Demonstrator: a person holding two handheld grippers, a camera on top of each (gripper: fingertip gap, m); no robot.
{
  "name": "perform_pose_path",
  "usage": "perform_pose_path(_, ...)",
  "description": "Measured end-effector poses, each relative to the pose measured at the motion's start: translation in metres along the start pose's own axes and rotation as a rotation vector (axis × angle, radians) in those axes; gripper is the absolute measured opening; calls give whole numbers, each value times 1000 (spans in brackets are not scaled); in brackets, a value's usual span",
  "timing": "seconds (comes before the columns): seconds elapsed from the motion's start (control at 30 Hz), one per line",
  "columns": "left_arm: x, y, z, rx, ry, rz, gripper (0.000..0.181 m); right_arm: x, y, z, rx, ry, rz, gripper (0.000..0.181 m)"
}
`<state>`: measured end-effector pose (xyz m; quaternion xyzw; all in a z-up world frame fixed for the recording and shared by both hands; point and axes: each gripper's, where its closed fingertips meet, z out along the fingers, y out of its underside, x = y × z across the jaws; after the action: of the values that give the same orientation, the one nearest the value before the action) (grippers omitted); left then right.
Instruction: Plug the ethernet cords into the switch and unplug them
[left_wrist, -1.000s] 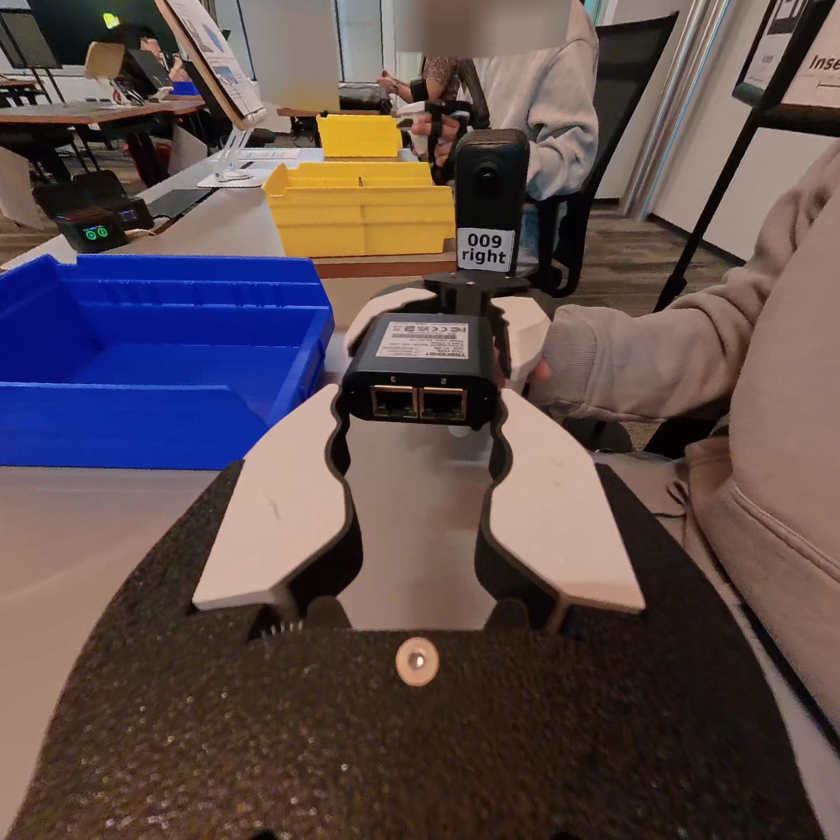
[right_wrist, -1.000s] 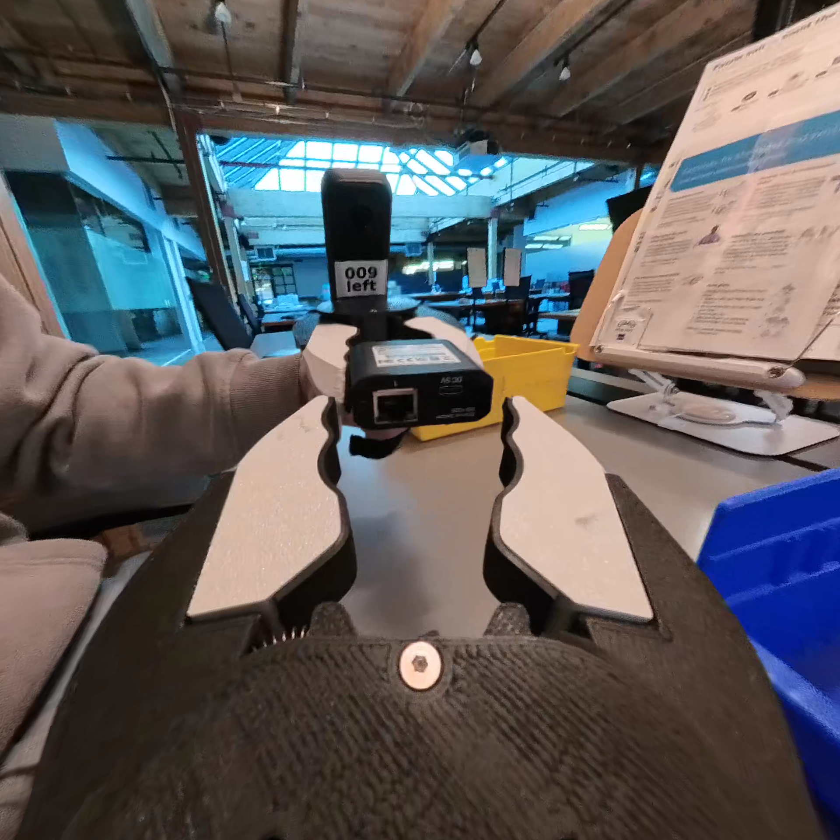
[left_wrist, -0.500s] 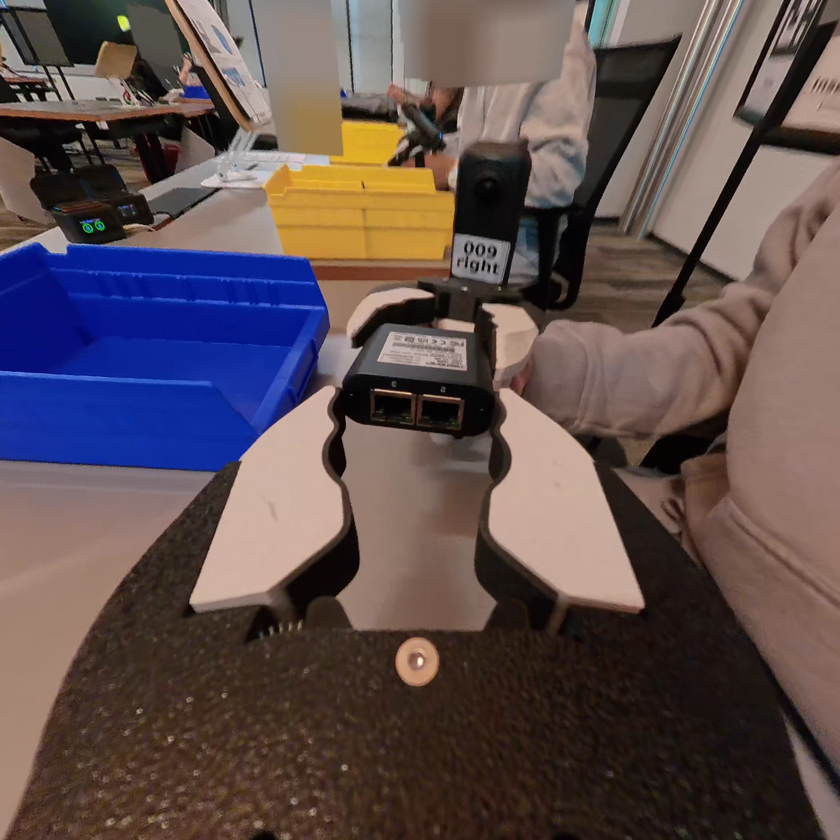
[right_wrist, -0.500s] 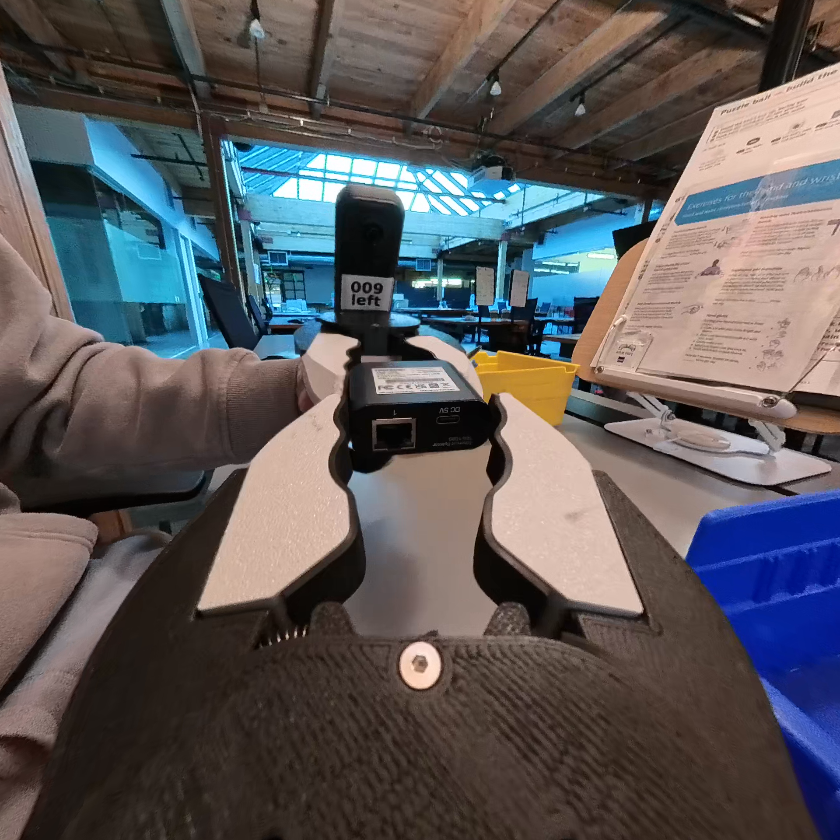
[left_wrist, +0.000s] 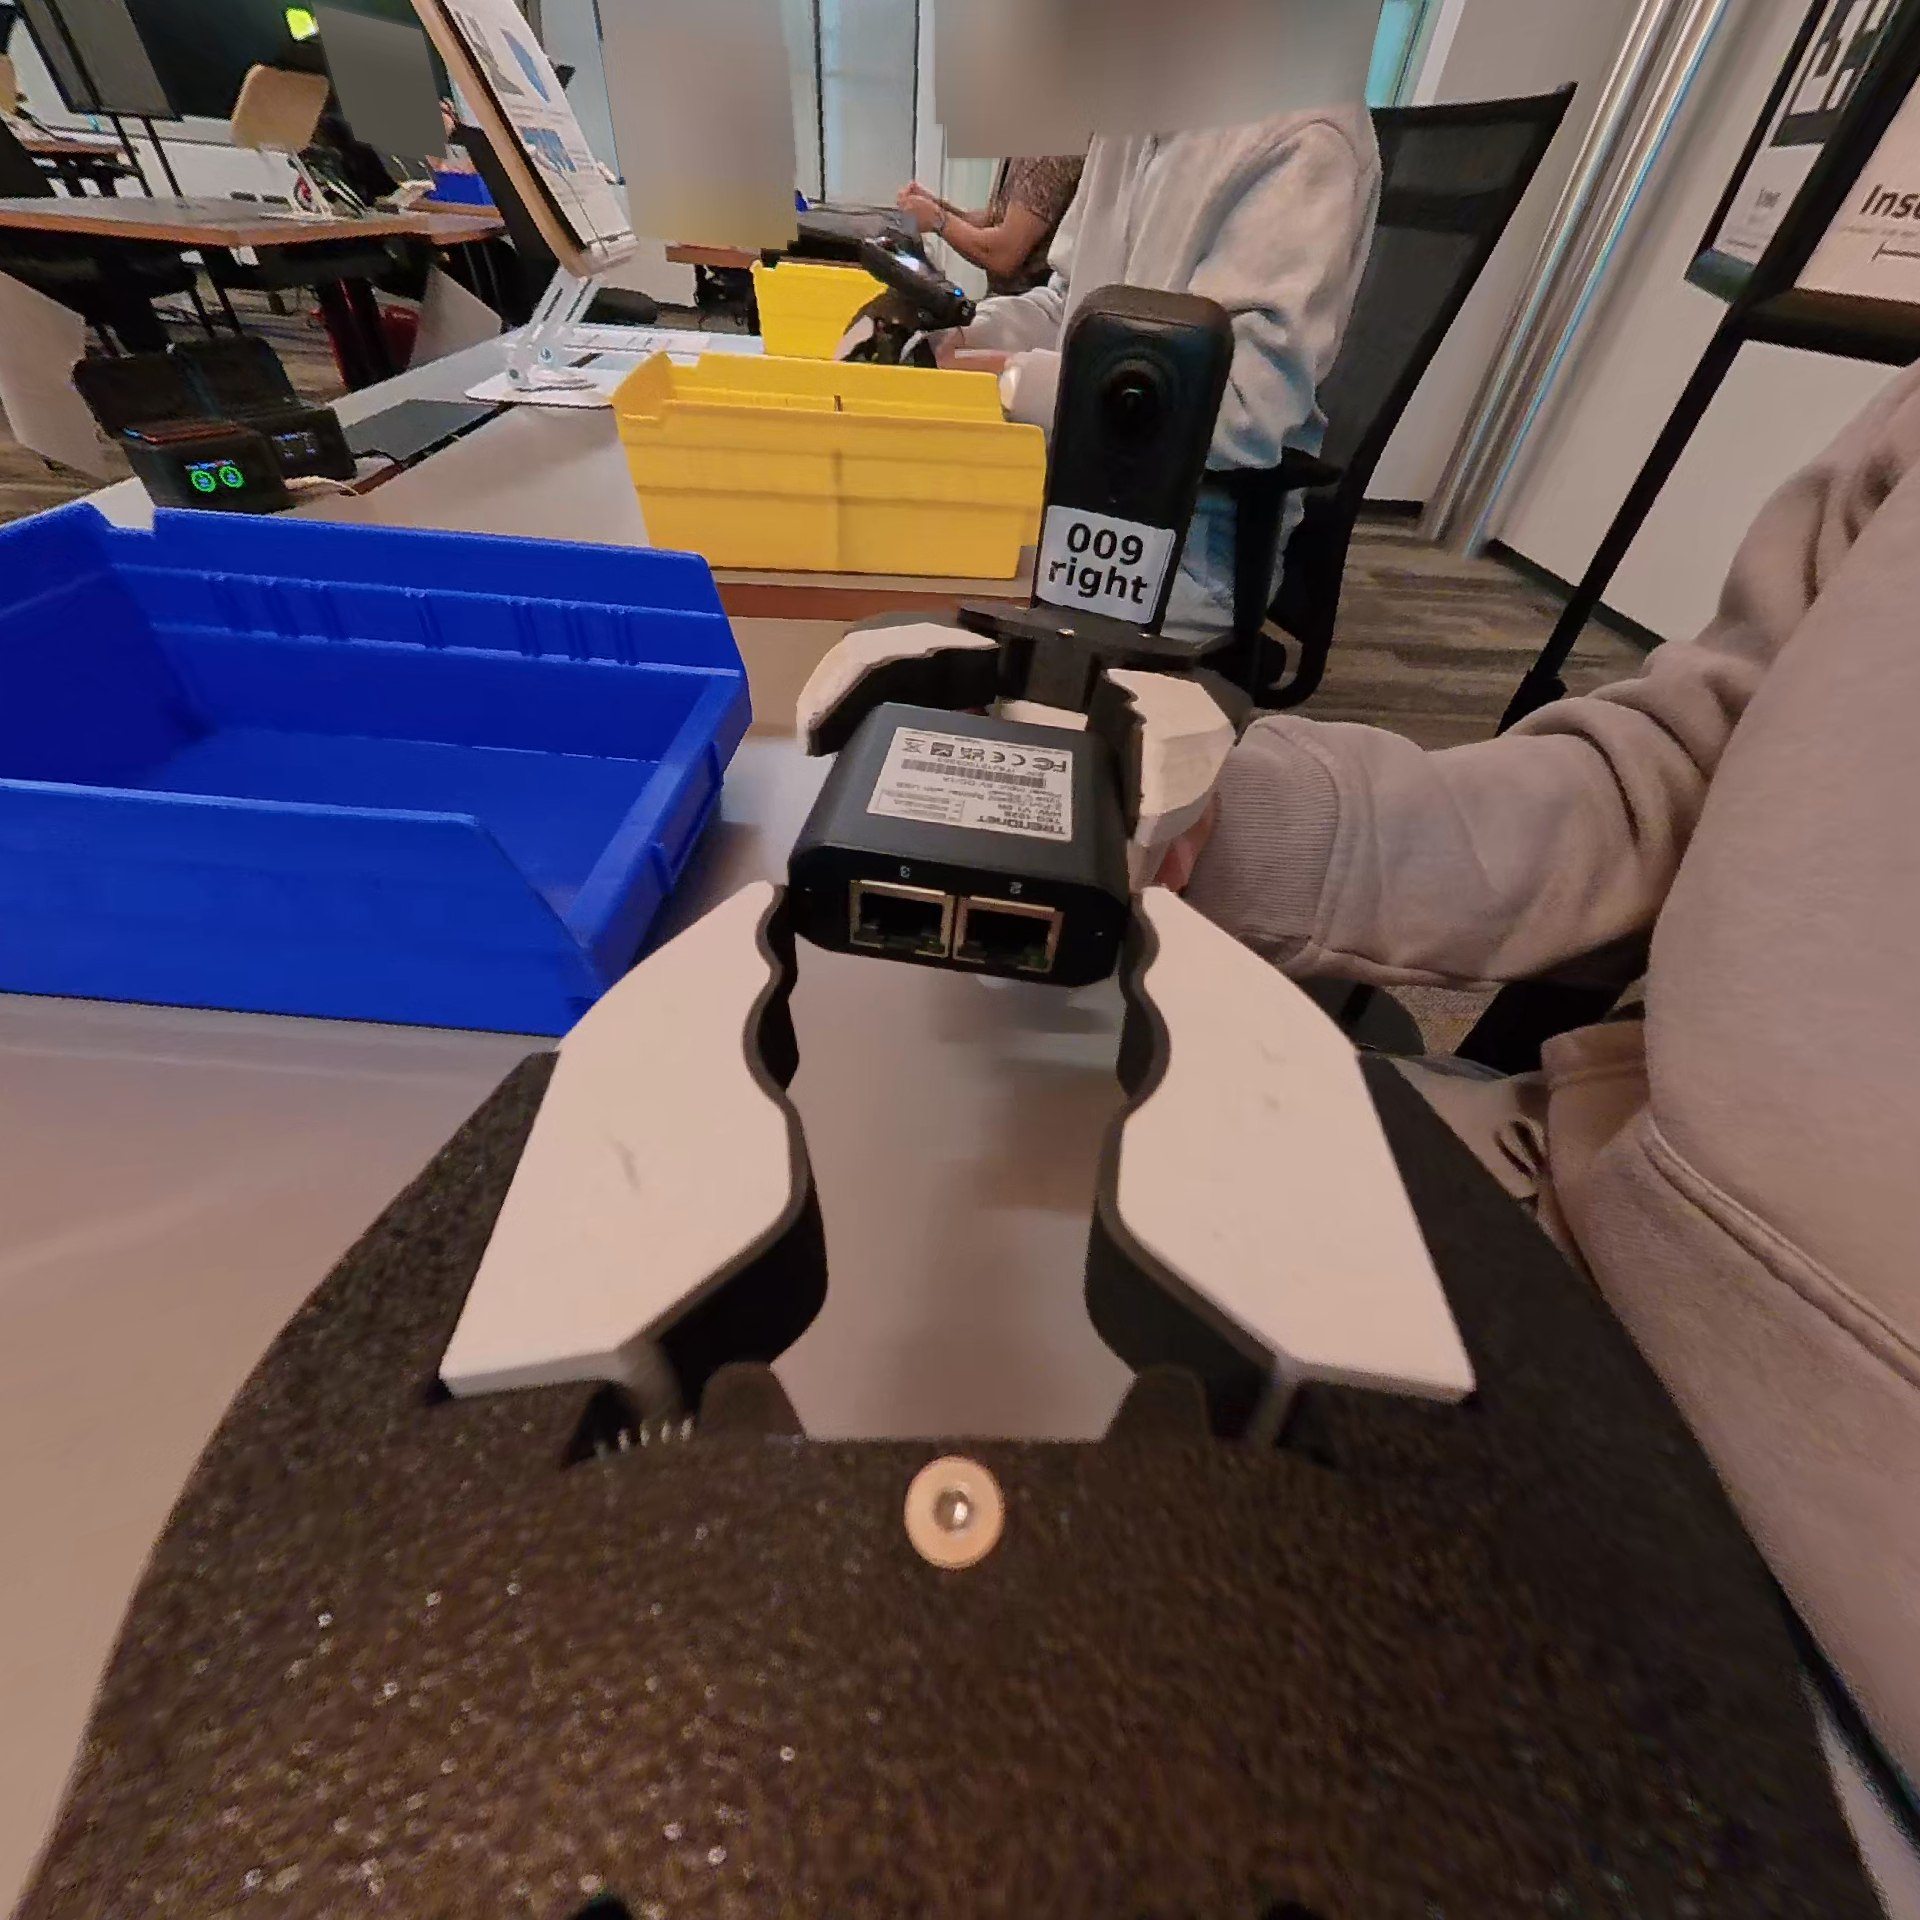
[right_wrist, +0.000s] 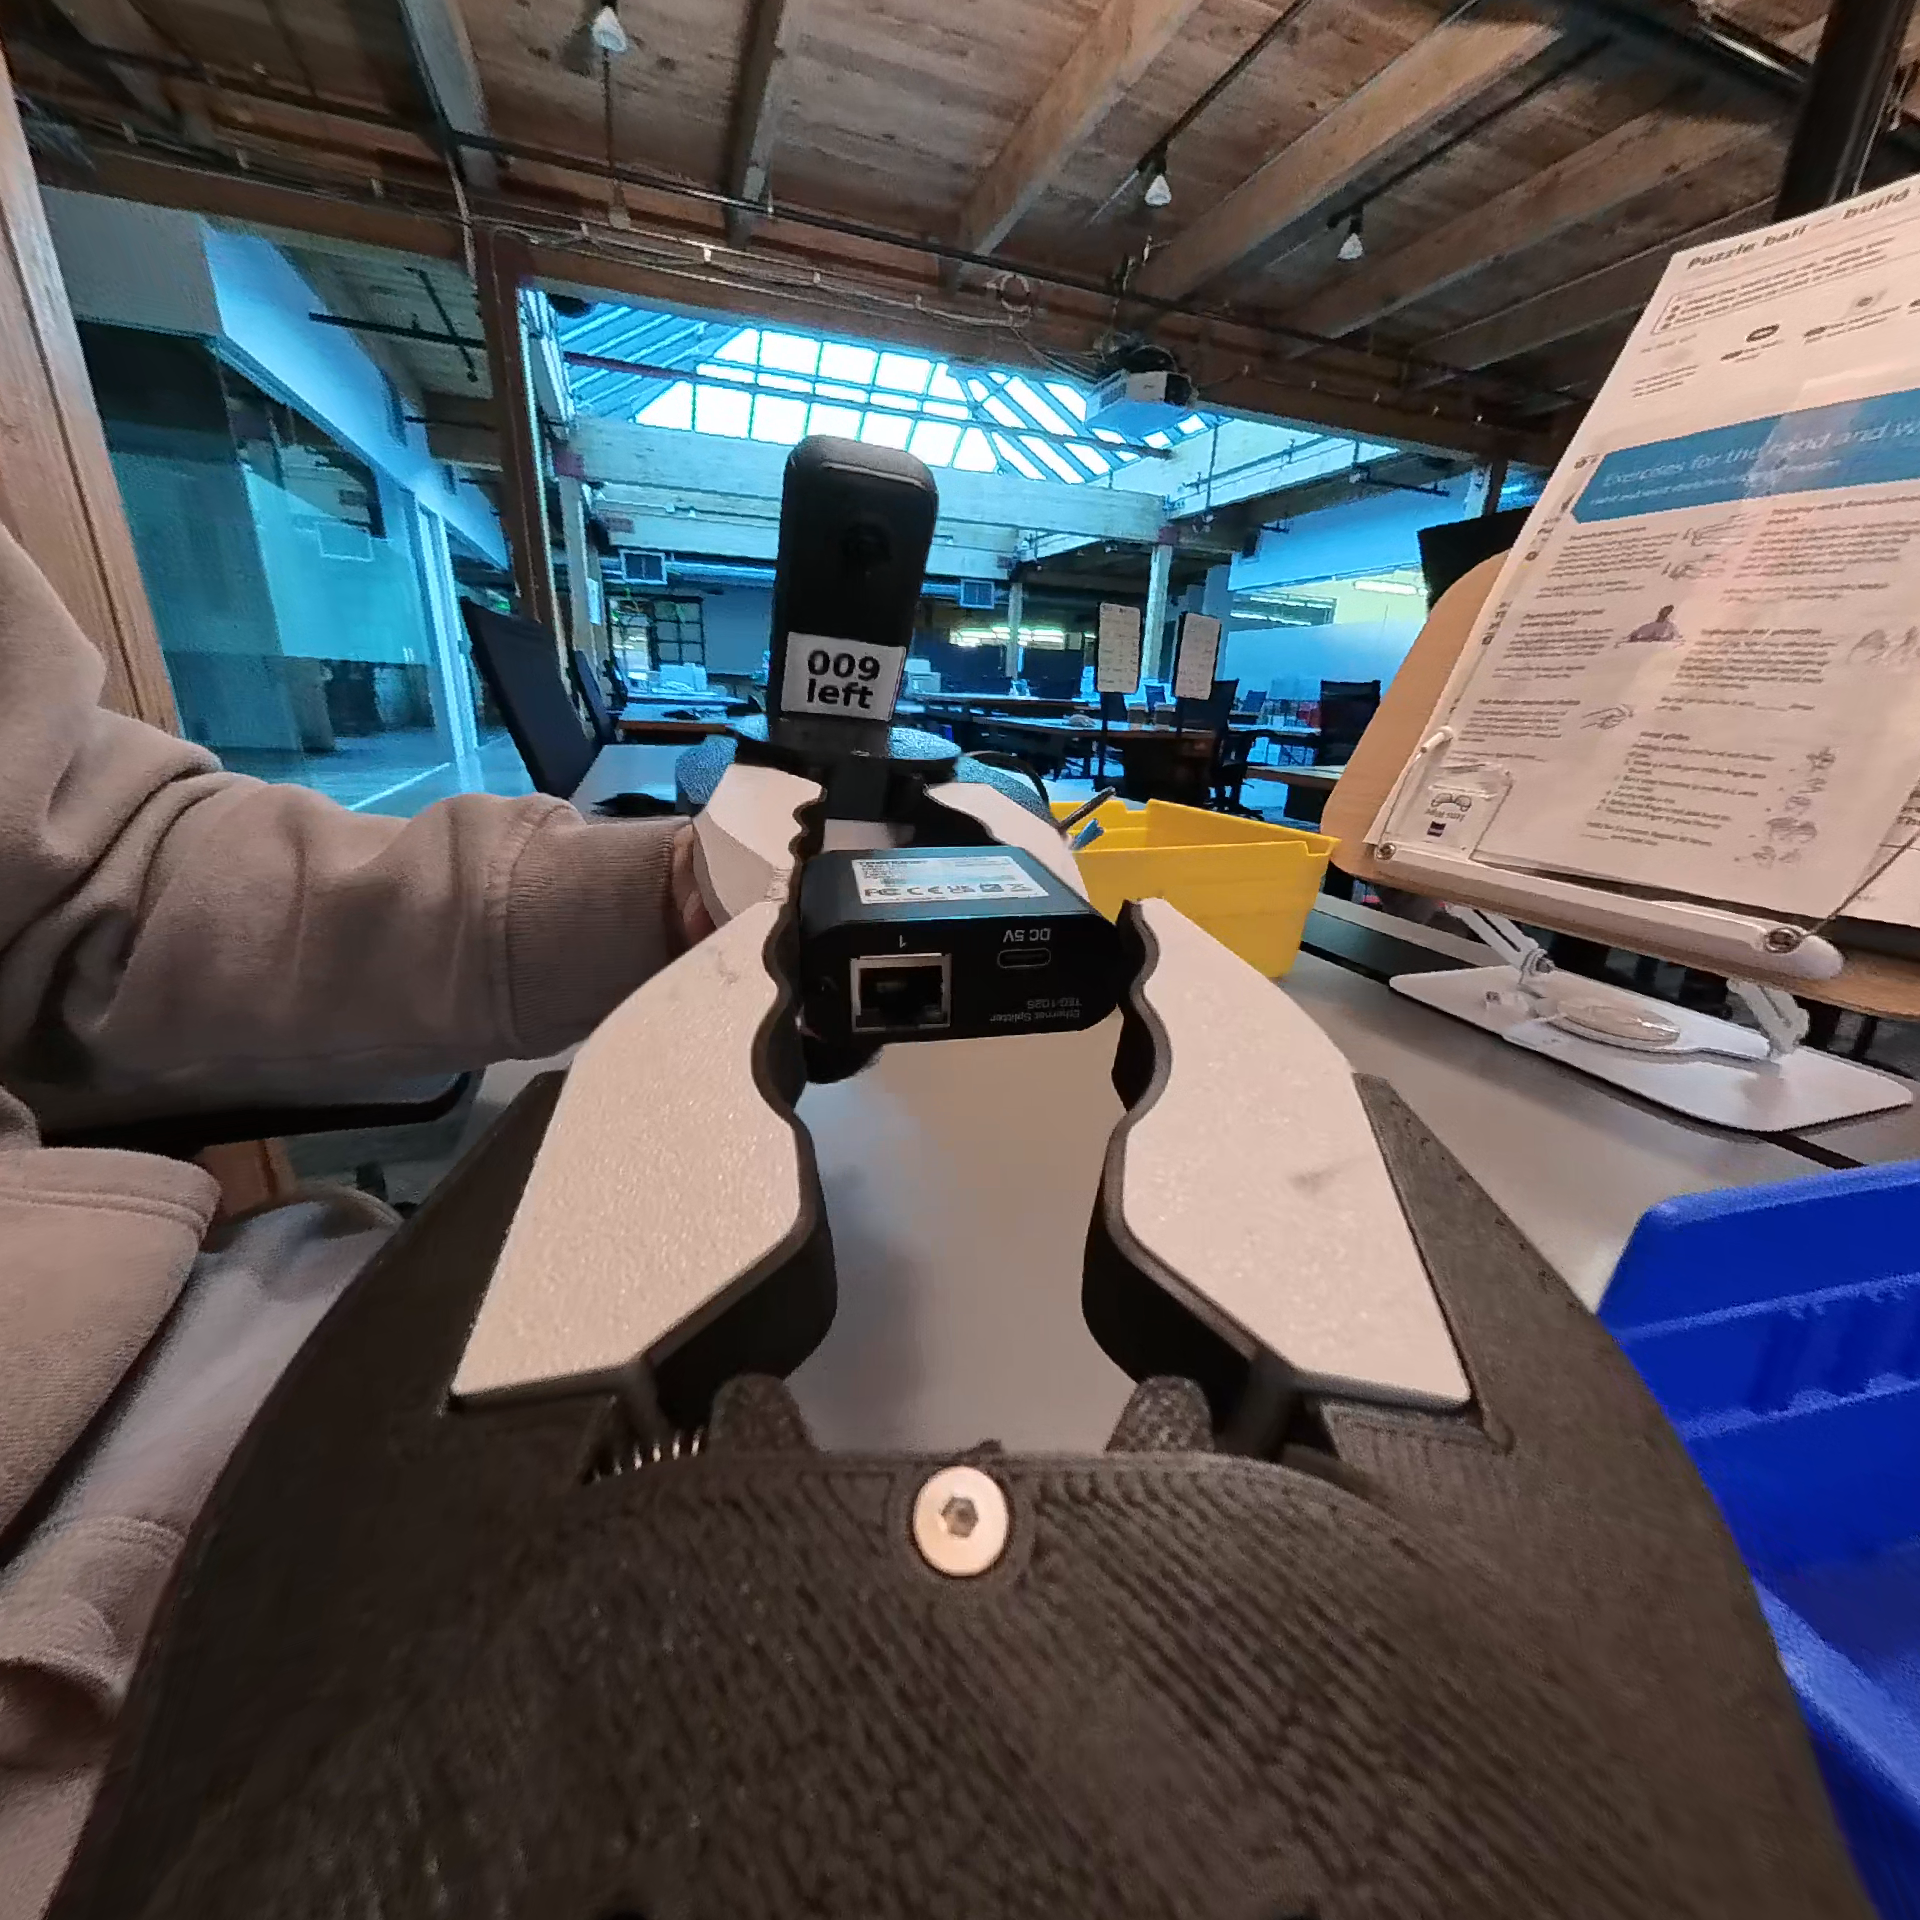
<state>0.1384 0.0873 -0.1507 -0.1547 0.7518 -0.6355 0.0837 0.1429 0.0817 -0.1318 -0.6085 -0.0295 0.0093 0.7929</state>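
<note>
A small black switch (left_wrist: 971, 805) is held just above the grey table (left_wrist: 208, 1195), between my two grippers, which face each other. In the left wrist view its two-port end faces me, and my left gripper (left_wrist: 956, 914) is shut on that end. In the right wrist view the switch (right_wrist: 956, 935) shows its single-port end, and my right gripper (right_wrist: 954, 925) is shut on it. The right gripper's white fingers (left_wrist: 1174, 769) show behind the switch in the left wrist view. All ports are empty. No ethernet cord shows in either view.
A blue bin (left_wrist: 343, 748) stands left of the switch; it also shows in the right wrist view (right_wrist: 1787, 1403). Yellow bins (left_wrist: 831, 478) stand behind, with a person seated beyond them. A document stand (right_wrist: 1662, 727) is on the table. My operator's sleeve (left_wrist: 1558, 831) reaches in from the right. My left and right fingertips are right by each other.
My right gripper has moved in on the switch and closed on its single-port end. My left gripper has kept its hold on the two-port end.
</note>
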Motion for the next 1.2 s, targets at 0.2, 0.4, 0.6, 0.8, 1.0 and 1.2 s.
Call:
perform_pose_path(0.2, 0, 8, 3, -93, -16, 33, 58, -1, 7, -5, -33, -11, 13, 58)
perform_pose_path(0.4, 4, 9, 15, -126, 14, 51, 58, -4, 7, 0, -17, -8, 28, 65)
perform_pose_path(0.6, 3, -3, 18, -38, 14, 45, 58, -3, 0, -5, 36, -31, 91, 62)
perform_pose_path(0.8, -1, -5, 19, -9, -5, 24, 58, 1, 1, -9, 45, -15, 81, 67)
perform_pose_path(1.0, 1, -4, 19, -2, 1, 24, 58, 1, 2, -11, 26, -31, 58, 62)
perform_pose_path(1.2, 7, -15, 22, 16, -19, -82, 73, 0, -8, -21, 104, -71, 50, 62)
